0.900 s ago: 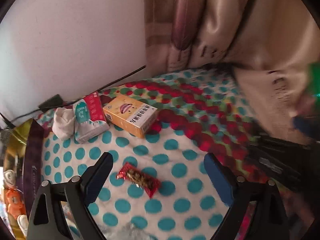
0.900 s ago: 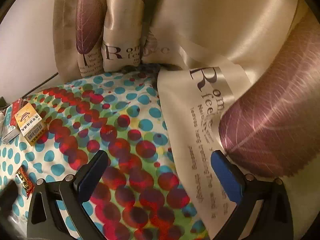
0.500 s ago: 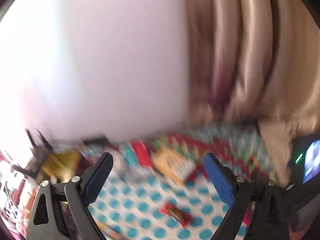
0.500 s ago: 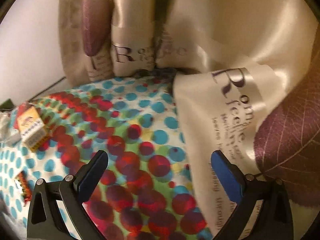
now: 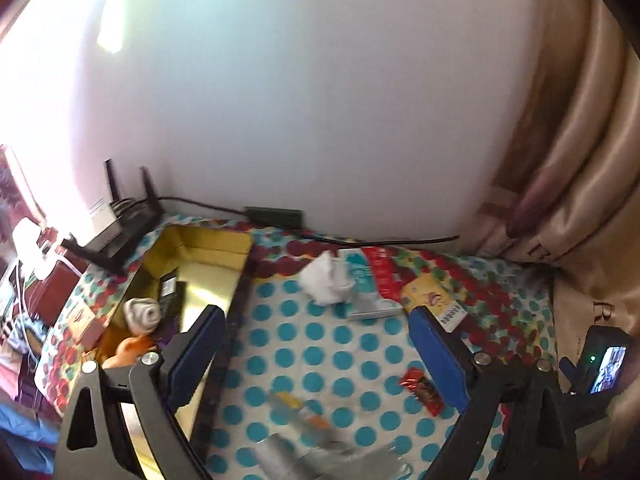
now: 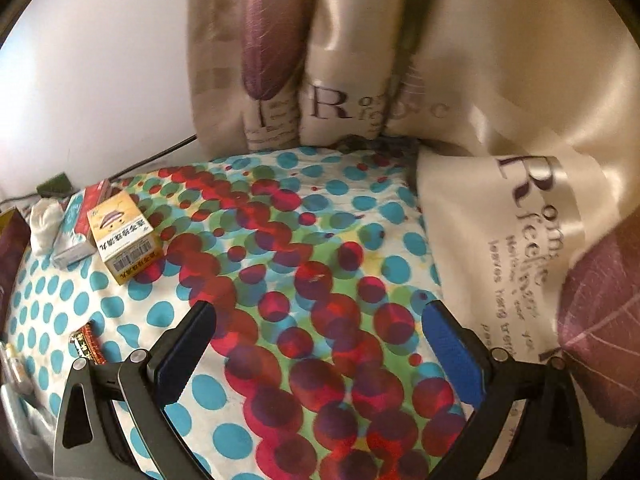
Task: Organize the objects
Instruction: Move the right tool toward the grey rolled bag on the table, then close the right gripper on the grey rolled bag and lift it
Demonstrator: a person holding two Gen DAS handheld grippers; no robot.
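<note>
My left gripper (image 5: 316,354) is open and empty above the dotted cloth. Ahead of it lie a white sock (image 5: 326,282), a teal and red box (image 5: 368,282) and a yellow medicine box (image 5: 434,300). A red snack packet (image 5: 422,390) lies near its right finger. A gold tin (image 5: 200,256) at the left holds a rolled sock (image 5: 142,314) and an orange item (image 5: 130,350). My right gripper (image 6: 320,354) is open and empty over the red-dotted cloth. The yellow box (image 6: 124,248), the sock (image 6: 44,220) and the snack packet (image 6: 86,344) lie to its left.
A black router (image 5: 120,224) and cables stand at the wall behind the tin. A beige curtain (image 6: 500,80) hangs at the back and drapes onto the cloth at the right. A blurred clear wrapper (image 5: 320,452) lies at the near edge. A small camera screen (image 5: 608,368) glows at the right.
The left gripper has swung left and pulled back, bringing the gold tin and router into view. The right gripper has turned slightly left, showing more of the boxes. Both stay open.
</note>
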